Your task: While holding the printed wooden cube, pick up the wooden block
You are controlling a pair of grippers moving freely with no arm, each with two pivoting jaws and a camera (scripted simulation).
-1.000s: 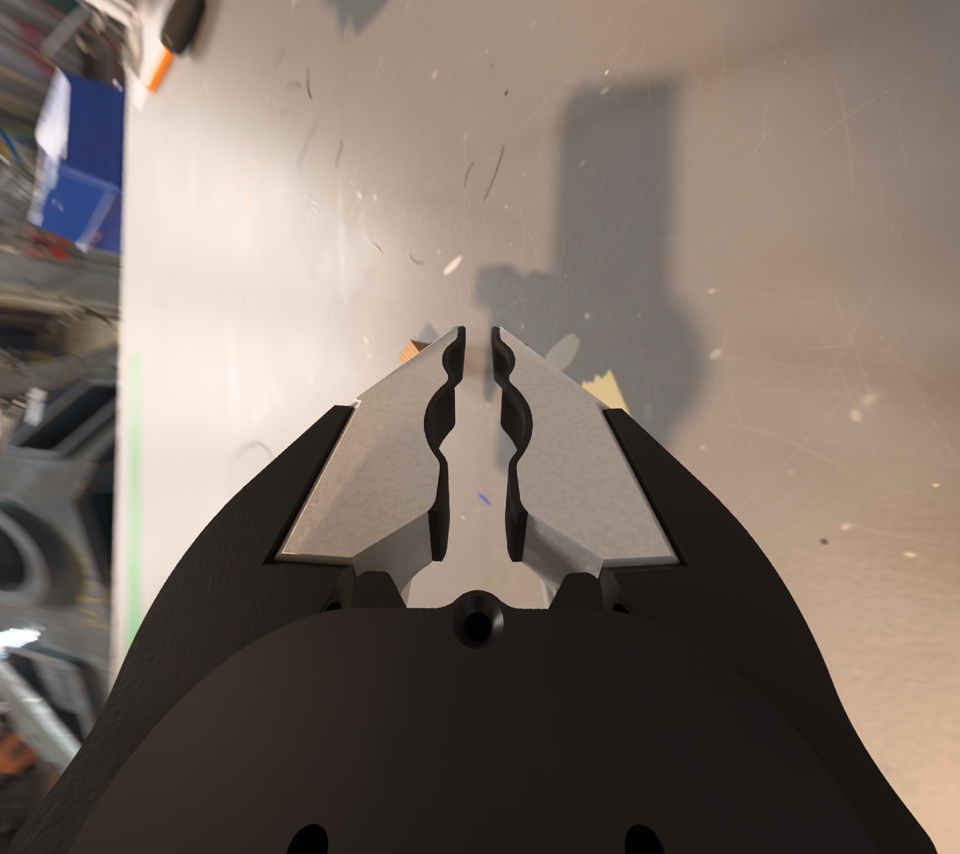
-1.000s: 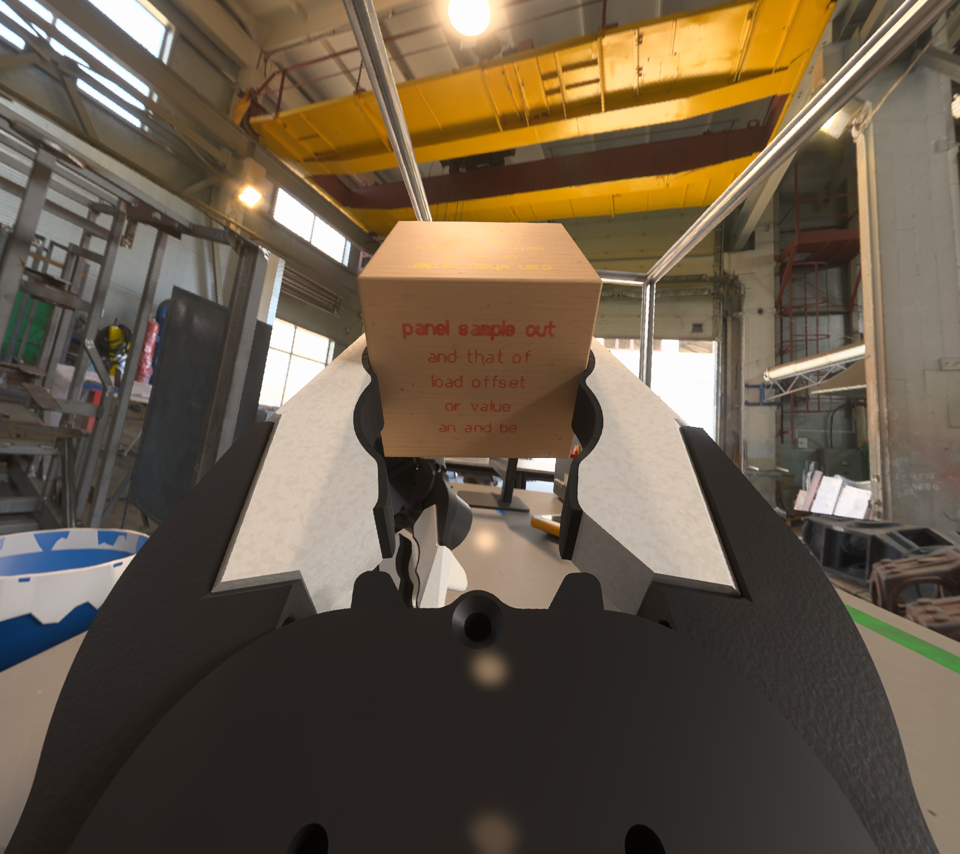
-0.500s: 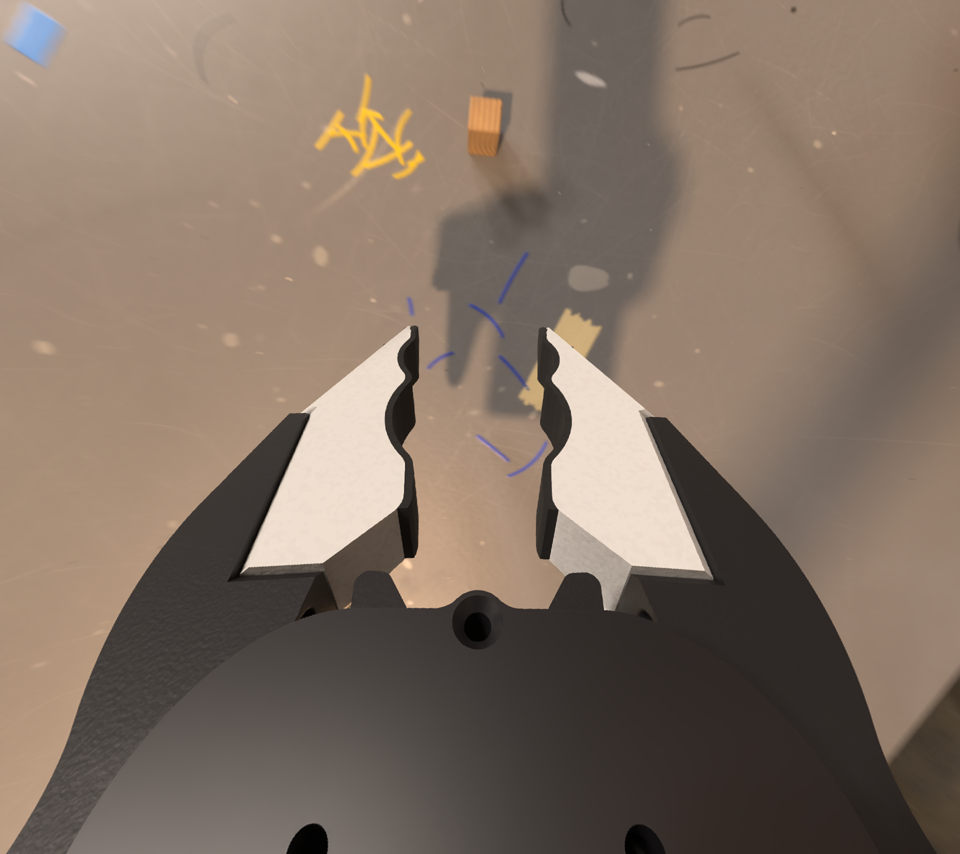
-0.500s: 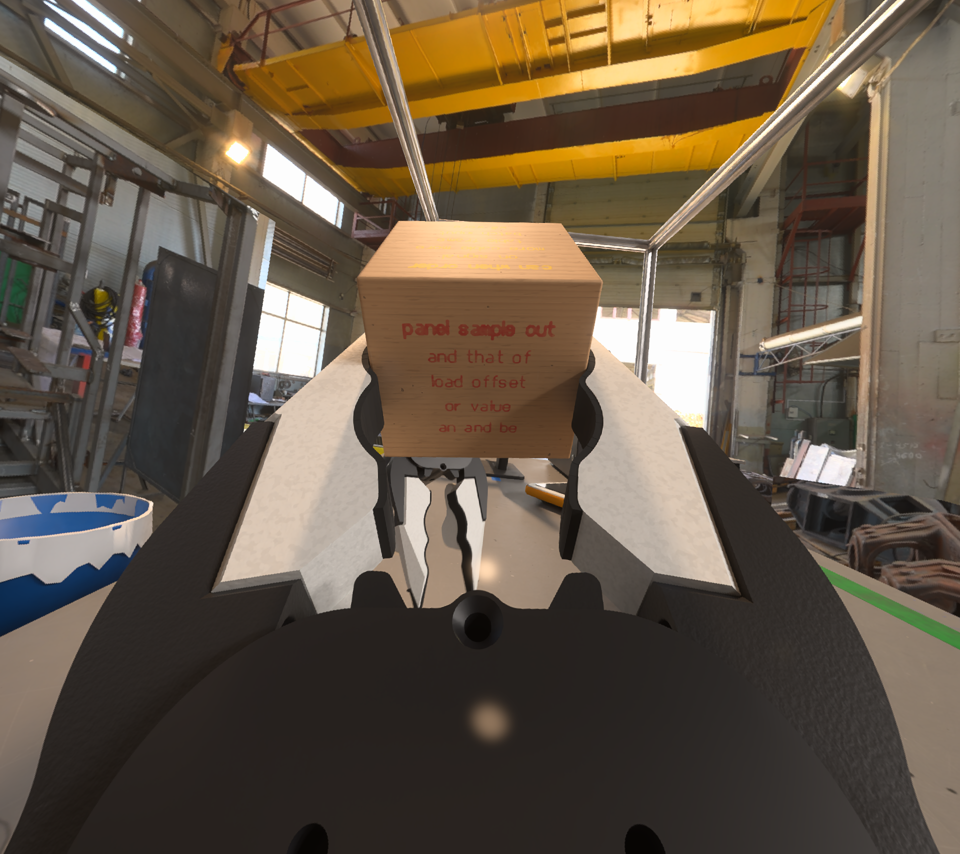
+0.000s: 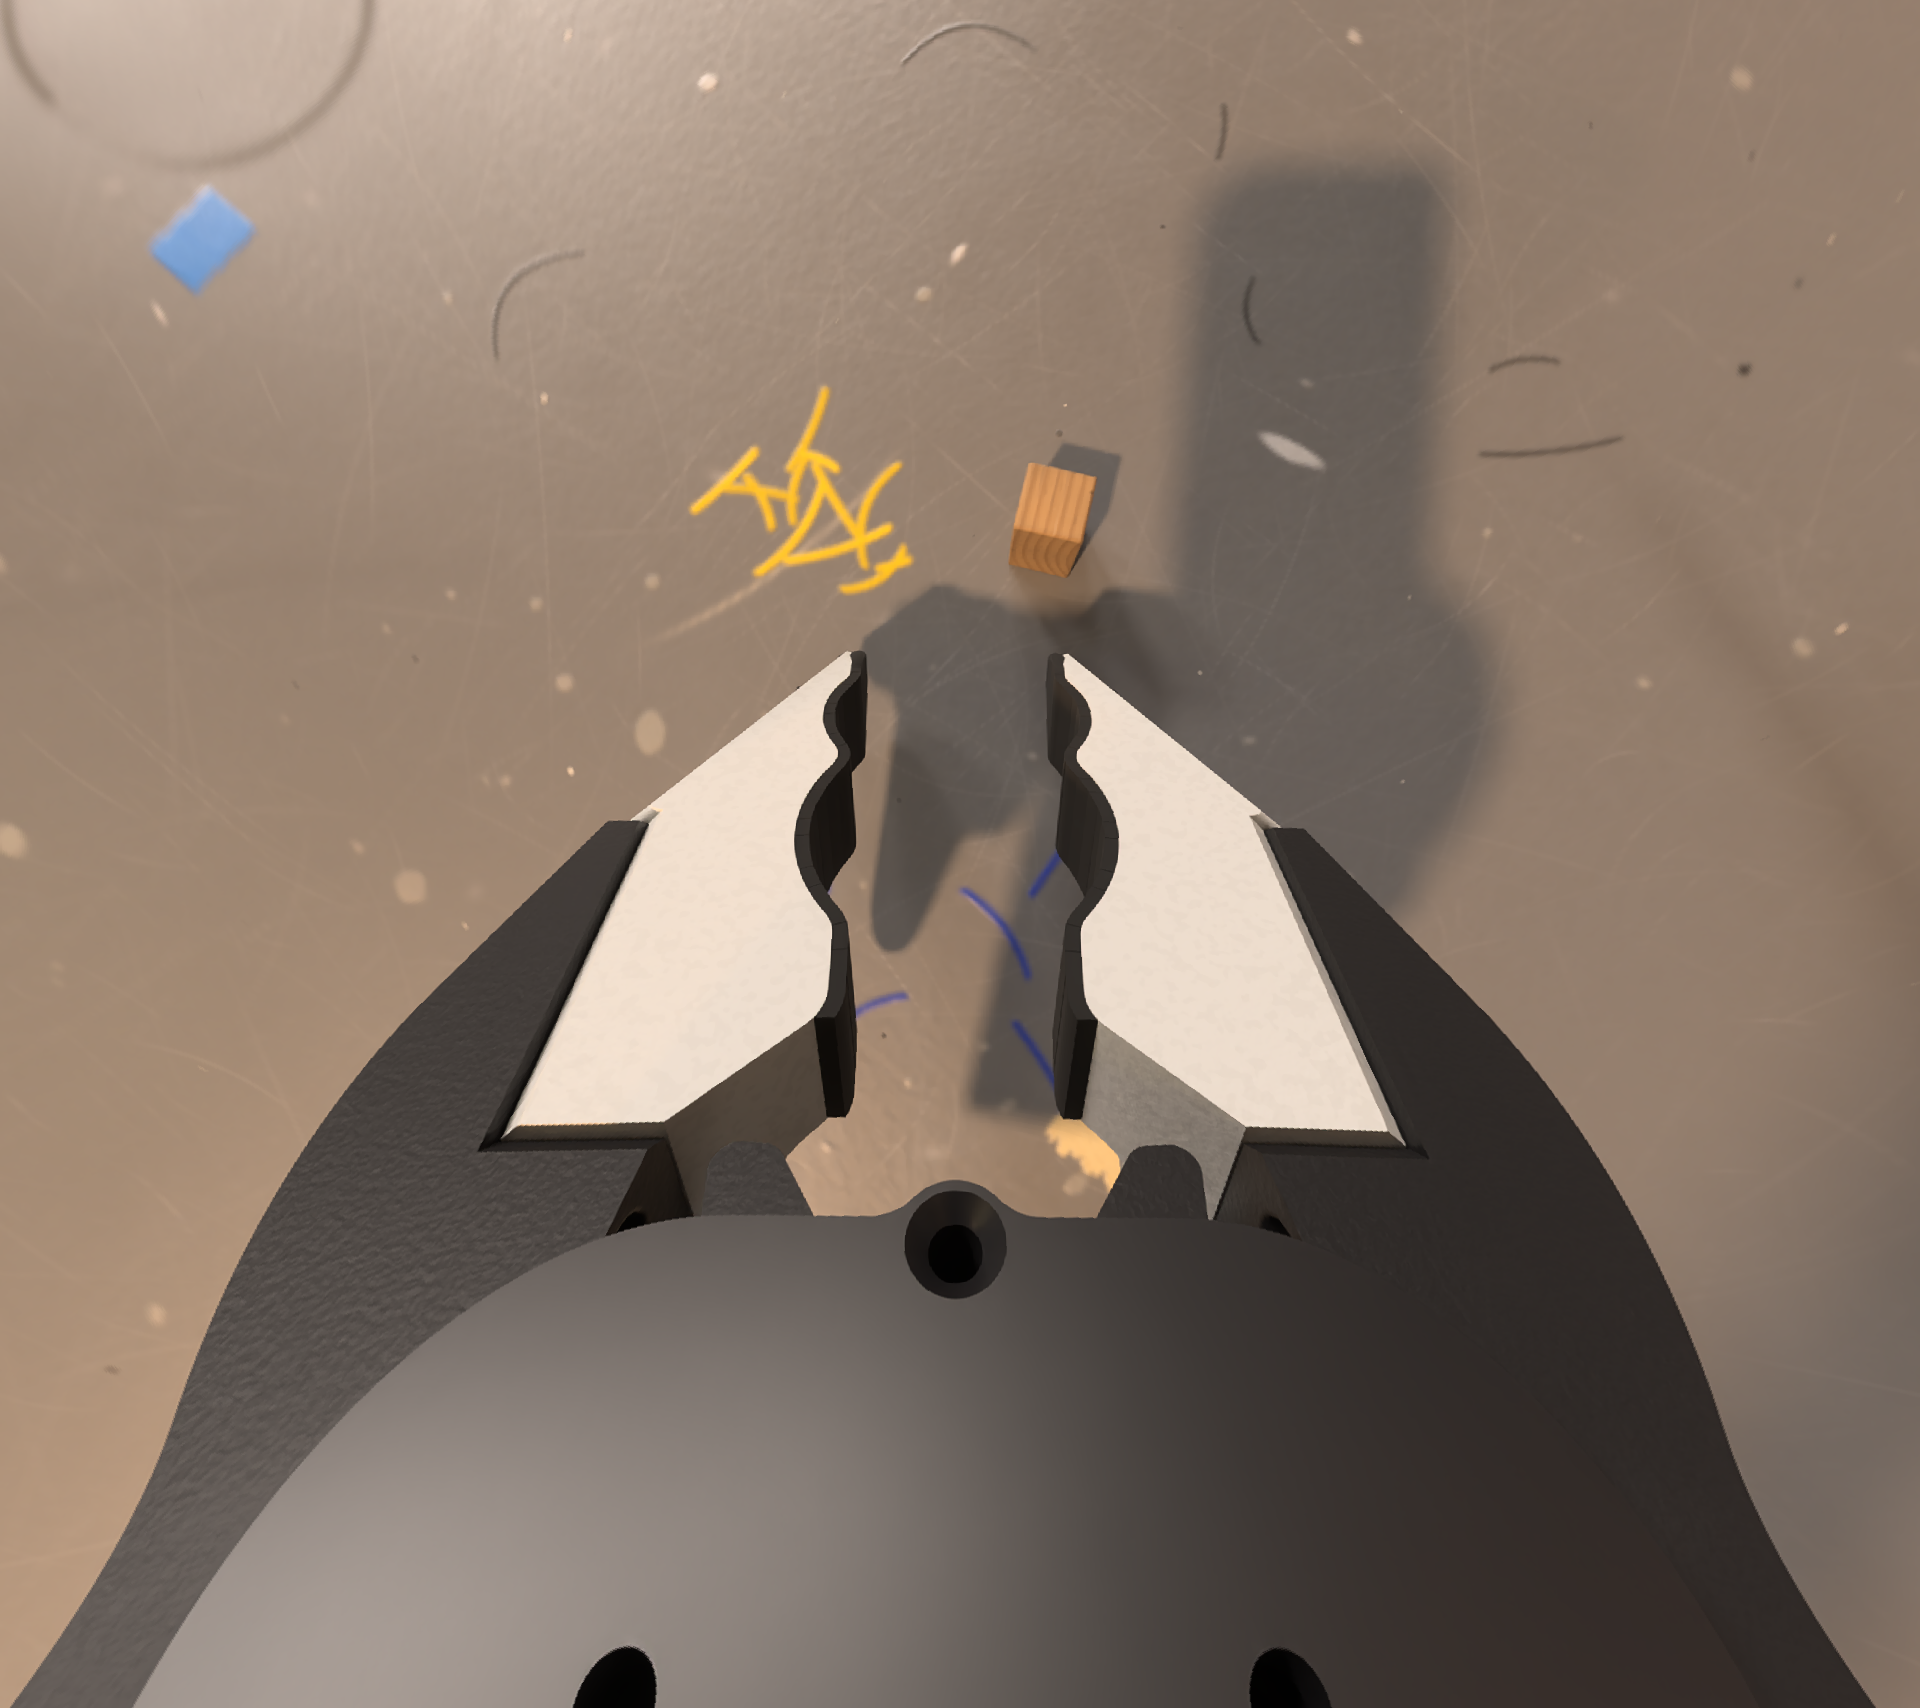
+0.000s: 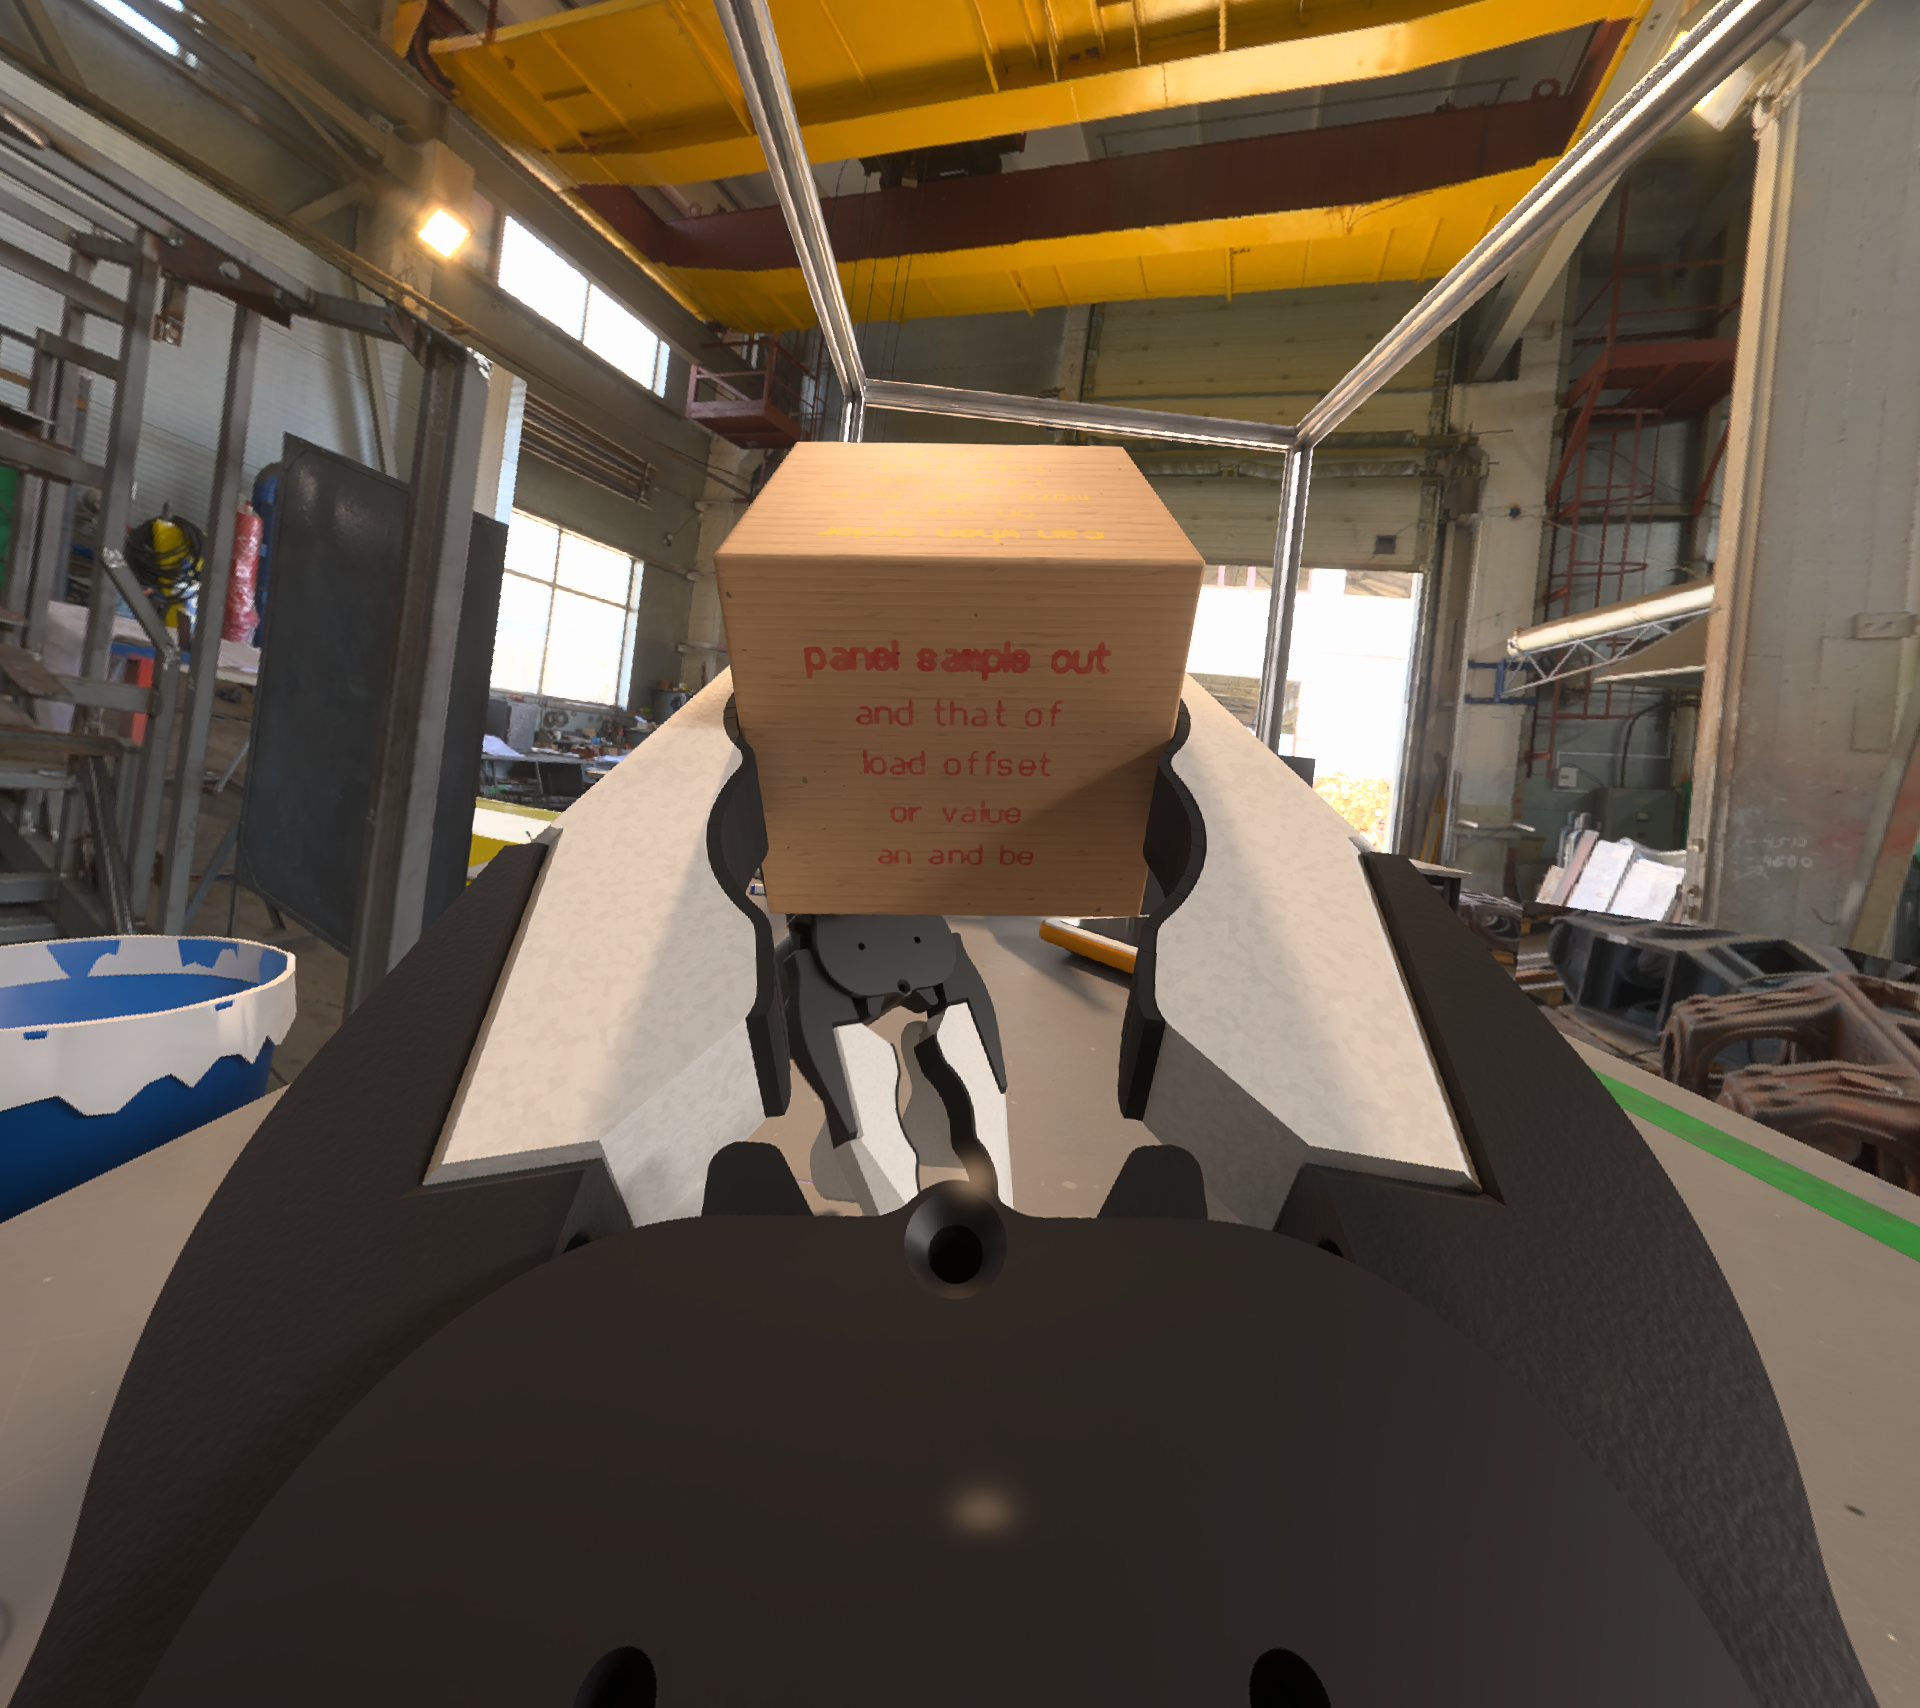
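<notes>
A small wooden block (image 5: 1051, 519) lies on the grey table, ahead of my left gripper (image 5: 956, 671) and slightly to its right. The left gripper is open and empty, well above the table and pointing down at it. My right gripper (image 6: 956, 723) is shut on the printed wooden cube (image 6: 956, 702), a light wooden cube with red and yellow writing, held up in the air. The left gripper also shows in the right wrist view (image 6: 914, 1056), below the cube and farther off.
Yellow scribbles (image 5: 805, 505) mark the table left of the block, and a blue square patch (image 5: 203, 237) lies at far left. A blue and white bucket (image 6: 125, 1045) stands at left in the right wrist view. A yellow cylinder (image 6: 1086, 943) lies beyond the cube.
My left gripper has opened wider and swung over the table, so the wooden block has come into view and grown nearer. The right gripper holds the cube as before, tilted up slightly.
</notes>
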